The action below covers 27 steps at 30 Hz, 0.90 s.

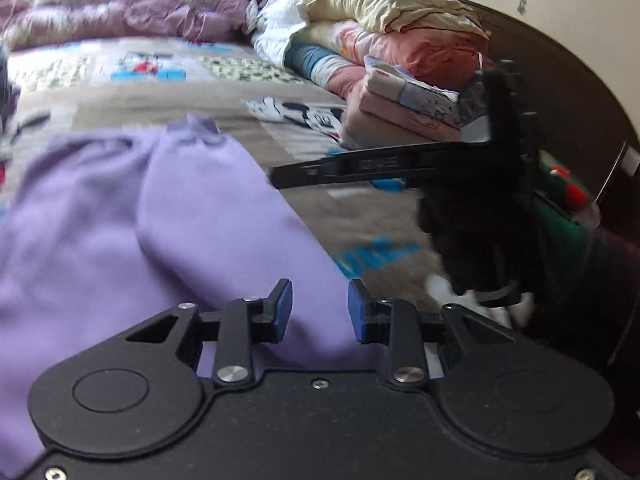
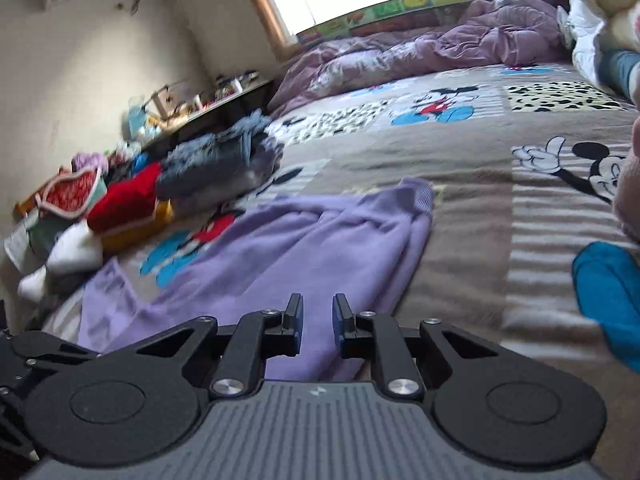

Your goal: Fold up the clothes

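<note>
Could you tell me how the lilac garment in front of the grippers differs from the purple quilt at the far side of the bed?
The lilac garment is pale, smooth and spread mostly flat; the purple quilt is duskier, puffy and bunched into a rumpled heap. The garment is thin and lies nearest the grippers; the quilt is bulky, under the window. Both rest on the cartoon-print bedspread.
</note>
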{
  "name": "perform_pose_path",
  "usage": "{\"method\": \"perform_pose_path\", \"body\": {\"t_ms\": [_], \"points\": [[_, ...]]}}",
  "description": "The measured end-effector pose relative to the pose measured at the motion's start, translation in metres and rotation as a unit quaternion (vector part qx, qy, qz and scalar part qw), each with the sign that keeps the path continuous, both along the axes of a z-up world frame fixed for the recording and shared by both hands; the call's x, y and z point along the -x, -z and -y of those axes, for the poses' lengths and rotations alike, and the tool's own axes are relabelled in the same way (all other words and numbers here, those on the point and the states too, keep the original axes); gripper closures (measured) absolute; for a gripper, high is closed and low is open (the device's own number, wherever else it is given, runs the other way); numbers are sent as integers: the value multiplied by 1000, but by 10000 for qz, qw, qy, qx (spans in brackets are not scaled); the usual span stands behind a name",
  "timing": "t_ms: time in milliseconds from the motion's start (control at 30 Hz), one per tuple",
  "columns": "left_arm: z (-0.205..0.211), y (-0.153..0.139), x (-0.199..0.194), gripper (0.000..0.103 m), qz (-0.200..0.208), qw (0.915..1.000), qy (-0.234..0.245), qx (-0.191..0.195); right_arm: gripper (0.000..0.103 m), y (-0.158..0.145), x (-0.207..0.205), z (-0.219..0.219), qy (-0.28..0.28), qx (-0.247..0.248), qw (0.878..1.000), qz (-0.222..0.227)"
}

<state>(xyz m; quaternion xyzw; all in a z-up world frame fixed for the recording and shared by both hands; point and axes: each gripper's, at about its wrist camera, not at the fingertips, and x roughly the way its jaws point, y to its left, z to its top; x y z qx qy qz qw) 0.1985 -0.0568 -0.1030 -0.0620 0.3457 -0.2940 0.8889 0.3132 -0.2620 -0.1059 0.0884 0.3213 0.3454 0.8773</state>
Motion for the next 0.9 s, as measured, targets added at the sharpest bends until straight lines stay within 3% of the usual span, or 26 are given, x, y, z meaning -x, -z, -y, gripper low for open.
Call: {"method": "perform_pose_path", "body": {"t_ms": [133,267,333,400,433,467,633,700,767,900], "points": [[34,26,11,75,321,9947,233,-949,89,25,8,-13,42,364,9991,-196],[44,29,17,75,597,9909,193,-1188,100,40,8,-5,320,105,9990,-296],[43,24,21,75,640,9903,131,-1226,100,41,9,-4,436,43,9985,-321],[31,10,31,72,674,9930,-19,-971,95,31,18,-4,614,149,9978,-179],[26,6,38,65,680,9943,-76,-822,87,23,25,-2,706,115,9974,-89],[19,3,45,52,641,9954,-147,-692,87,15,34,0,736,32,9973,10],[-21,5,63,34,127,9982,-581,-102,87,-11,90,8,890,-14,9953,390],[-38,7,69,31,-87,9969,-772,130,84,-11,111,10,1000,-61,9943,355],[-56,7,77,28,-231,9938,-1034,349,72,-10,134,12,1054,-251,9936,312],[-94,6,91,18,-435,9833,-1601,746,61,-8,172,2,1062,-519,9927,253]]}}
